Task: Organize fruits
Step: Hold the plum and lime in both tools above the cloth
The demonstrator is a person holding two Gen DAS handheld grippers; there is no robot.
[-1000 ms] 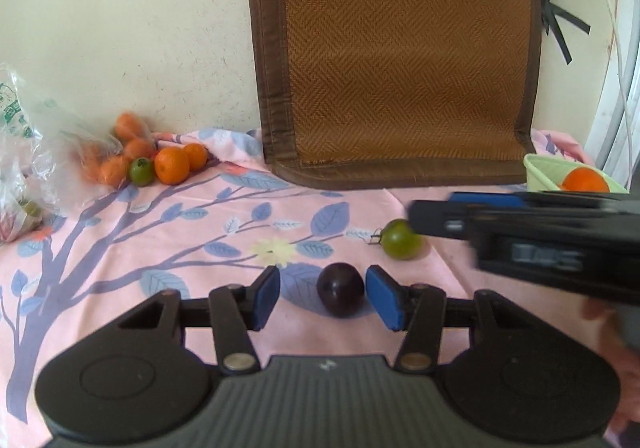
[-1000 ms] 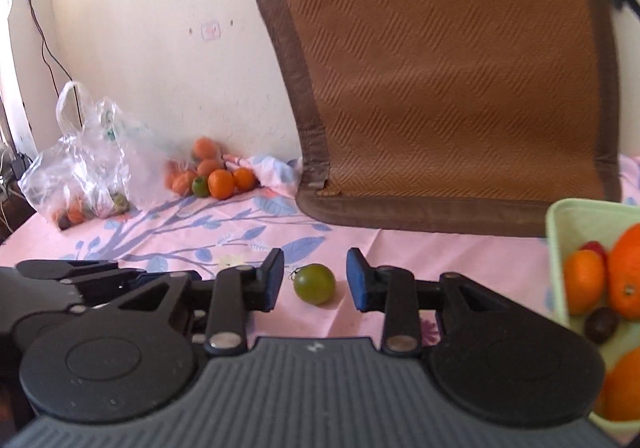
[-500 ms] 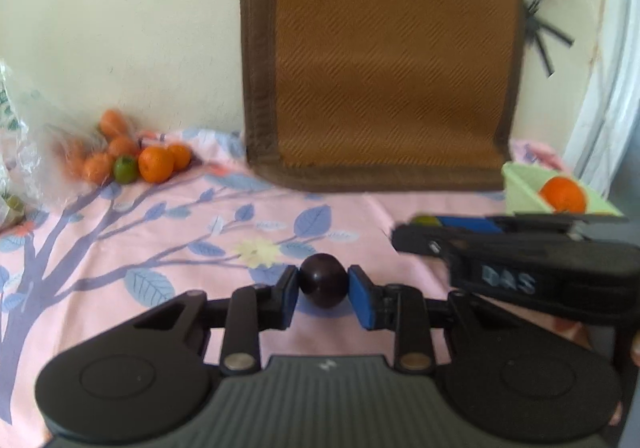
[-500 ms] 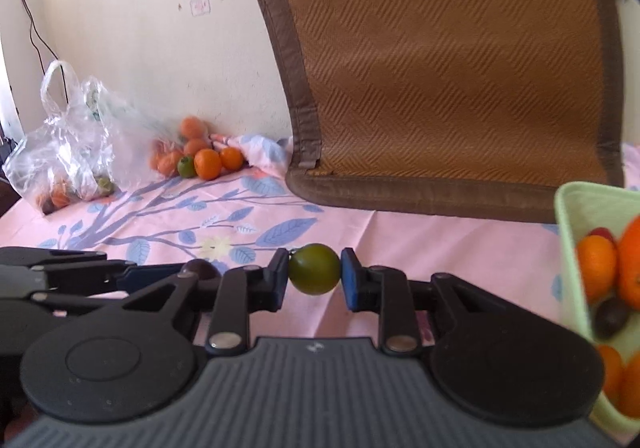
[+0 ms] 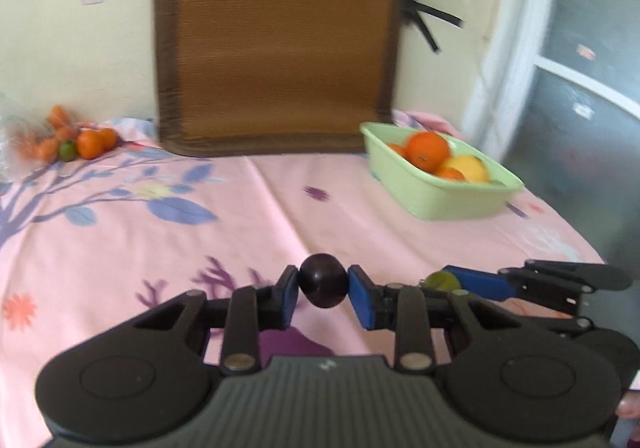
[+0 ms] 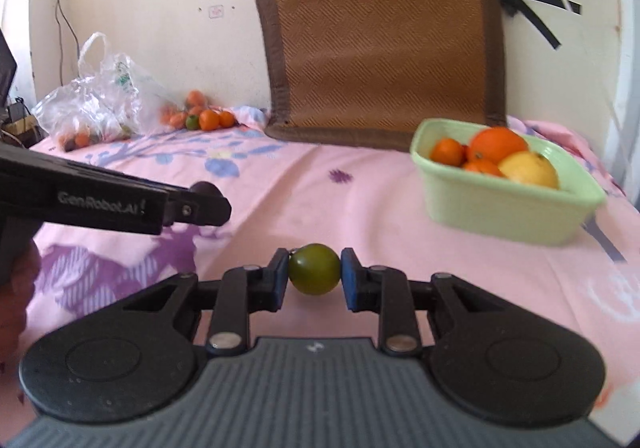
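My left gripper [image 5: 323, 294] is shut on a dark purple plum [image 5: 323, 286] and holds it above the pink cloth. My right gripper [image 6: 314, 275] is shut on a green round fruit [image 6: 314, 269], also held above the cloth; it shows at the right of the left wrist view [image 5: 442, 281]. A light green tub [image 6: 508, 204] with oranges and a yellow fruit stands ahead to the right, also in the left wrist view [image 5: 440, 200]. The left gripper appears at the left of the right wrist view [image 6: 200, 204].
A pile of small oranges and one green fruit [image 6: 204, 118] lies at the back left by the wall. A clear plastic bag [image 6: 92, 104] with fruit sits left of it. A brown woven mat [image 6: 380, 44] leans on the wall. The pink cloth [image 5: 280, 216] covers the table.
Both grippers closed on their fruits, lifted them off the cloth and swung right, so the green tub is now in front of both.
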